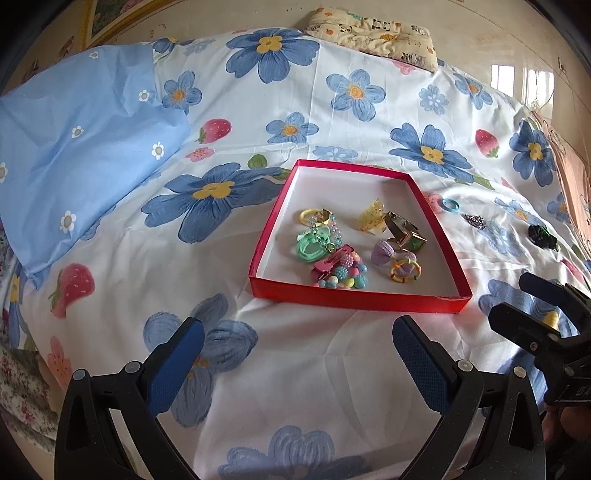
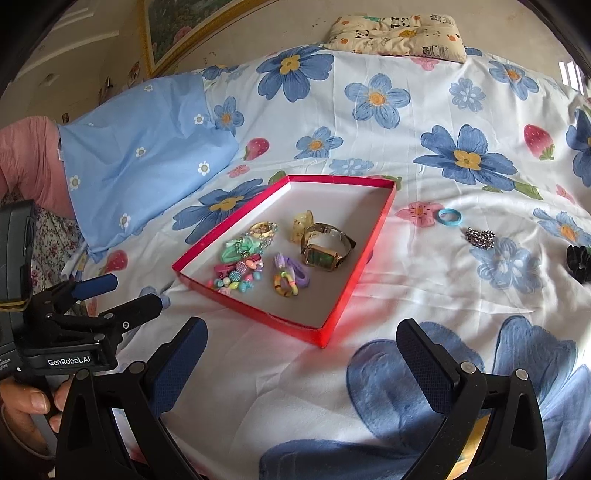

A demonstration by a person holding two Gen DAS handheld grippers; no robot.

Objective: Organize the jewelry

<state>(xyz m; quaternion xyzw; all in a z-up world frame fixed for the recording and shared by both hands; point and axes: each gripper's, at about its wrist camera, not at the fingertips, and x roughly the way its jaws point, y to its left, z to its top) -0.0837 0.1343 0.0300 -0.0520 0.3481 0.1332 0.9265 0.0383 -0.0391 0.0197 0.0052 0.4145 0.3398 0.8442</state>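
1. The bed, spread with a white sheet printed in blue flowers and strawberries, fills both views under and ahead of both grippers.
2. A light blue pillow lies far ahead and to the left of the left gripper; a small cartoon-print cushion sits at the far edge of the bed, well ahead of both.
3. The red box, shallow with a white floor, rests on the sheet just ahead of the left gripper and ahead-left of the right gripper.
4. The left gripper hovers over the sheet, jaws spread wide, nothing between them. It also shows at the left of the right wrist view.
5. The right gripper hangs likewise, jaws wide apart and empty, near the box's closest corner.
6. Inside the box, on the side toward the right gripper, lies a gold watch with a green face, touching a yellowish translucent hair claw behind it.
7. A heap of pastel beads and clips lies against the box's near wall, with green hair ties just behind it and a purple hair tie with a yellow ring beside it.
8. Outside the box, ahead and right of the right gripper, sit a blue ring-shaped hair tie, then a sparkly dark clip, then a black scrunchie, each apart from the next.
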